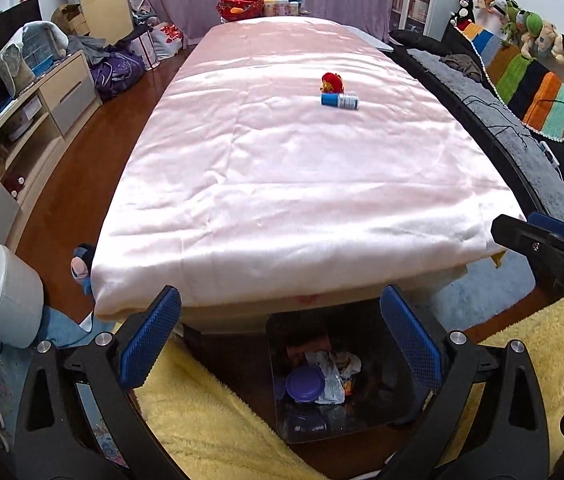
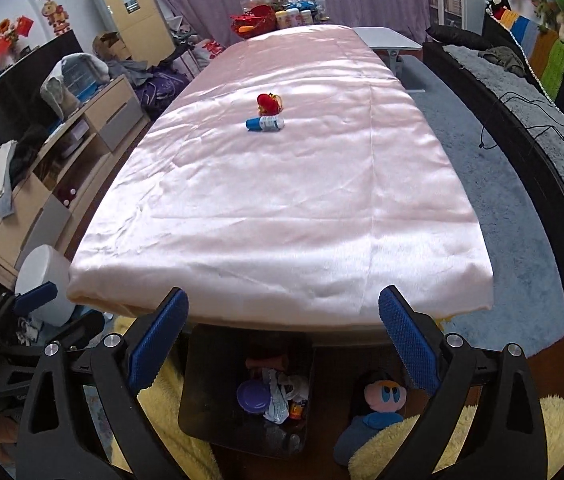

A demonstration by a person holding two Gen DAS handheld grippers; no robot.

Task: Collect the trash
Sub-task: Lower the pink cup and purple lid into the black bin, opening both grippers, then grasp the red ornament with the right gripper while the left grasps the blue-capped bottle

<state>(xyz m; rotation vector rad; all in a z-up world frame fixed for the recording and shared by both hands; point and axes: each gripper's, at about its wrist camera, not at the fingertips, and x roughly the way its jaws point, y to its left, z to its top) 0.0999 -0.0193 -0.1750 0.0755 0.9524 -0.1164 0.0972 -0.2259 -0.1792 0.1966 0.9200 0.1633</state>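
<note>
Down below the near edge of the long tabletop draped in a pale pink satin cloth (image 1: 282, 168), a dark open-topped trash bin (image 1: 277, 408) stands on the floor. It holds a round purple lid (image 1: 305, 387), a crumpled white plastic wrapper (image 1: 332, 376) and other scraps too dim to tell apart. The left hand-held gripper (image 1: 279, 340) hangs over the bin with its blue-padded fingers spread wide and nothing between them. The right hand-held gripper (image 2: 284, 340) is likewise spread wide and empty, above the same bin, with the tabletop's near edge just past its fingertips. In the left wrist view its black body shows at the right edge.

Well toward the far half of the tabletop, near its middle line, a small blue-and-white cylindrical bottle (image 1: 339, 101) lies on its side. A small red and yellow toy-like object (image 1: 332, 82) sits just behind it, touching or nearly so. A fluffy yellow rug (image 1: 209, 420) lies beside the bin, and a white round stool (image 1: 3, 296) stands off the tabletop's near left corner.
</note>
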